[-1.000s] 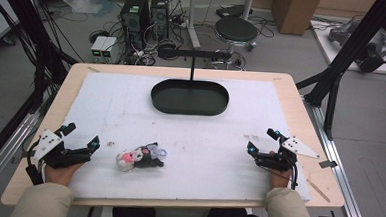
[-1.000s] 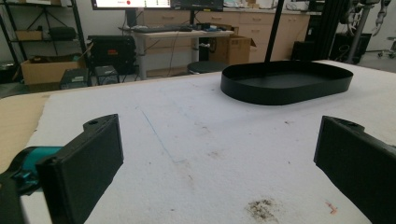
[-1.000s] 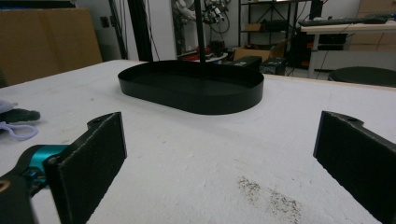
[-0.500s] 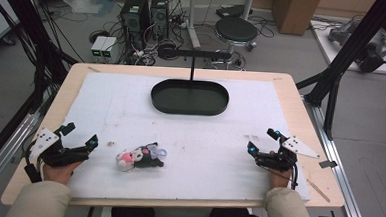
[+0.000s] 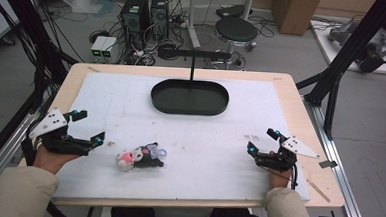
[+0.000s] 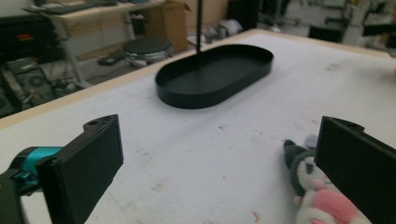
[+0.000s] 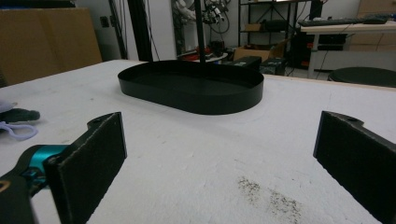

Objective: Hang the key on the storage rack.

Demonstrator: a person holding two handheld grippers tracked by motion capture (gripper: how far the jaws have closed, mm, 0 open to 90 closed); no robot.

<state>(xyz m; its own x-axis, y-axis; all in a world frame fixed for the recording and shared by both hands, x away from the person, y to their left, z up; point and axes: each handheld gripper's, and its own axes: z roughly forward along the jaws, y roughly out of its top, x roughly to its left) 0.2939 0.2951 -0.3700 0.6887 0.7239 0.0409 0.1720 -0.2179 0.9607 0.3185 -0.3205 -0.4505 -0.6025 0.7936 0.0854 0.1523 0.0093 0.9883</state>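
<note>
A small plush toy (image 5: 139, 158), black, white and pink, lies on the white mat near the front, left of centre. My left gripper (image 5: 91, 127) stands open to the toy's left, a short gap away. In the left gripper view the toy (image 6: 313, 191) lies by the right jaw, with nothing between the jaws of that gripper (image 6: 219, 177). A black oval tray (image 5: 189, 97) sits empty at the middle back. My right gripper (image 5: 262, 141) is open at the front right, holding nothing. The right gripper view looks at the tray (image 7: 191, 86) between wide-apart jaws.
A thin black pole (image 5: 191, 68) with a crossbar rises behind the tray. The white mat (image 5: 219, 140) covers most of the wooden table (image 5: 301, 109). Black frame posts stand at both sides. Computers, cables and a stool sit on the floor beyond.
My left gripper has edged slightly forward on the table. The right gripper, the toy and the tray have not moved.
</note>
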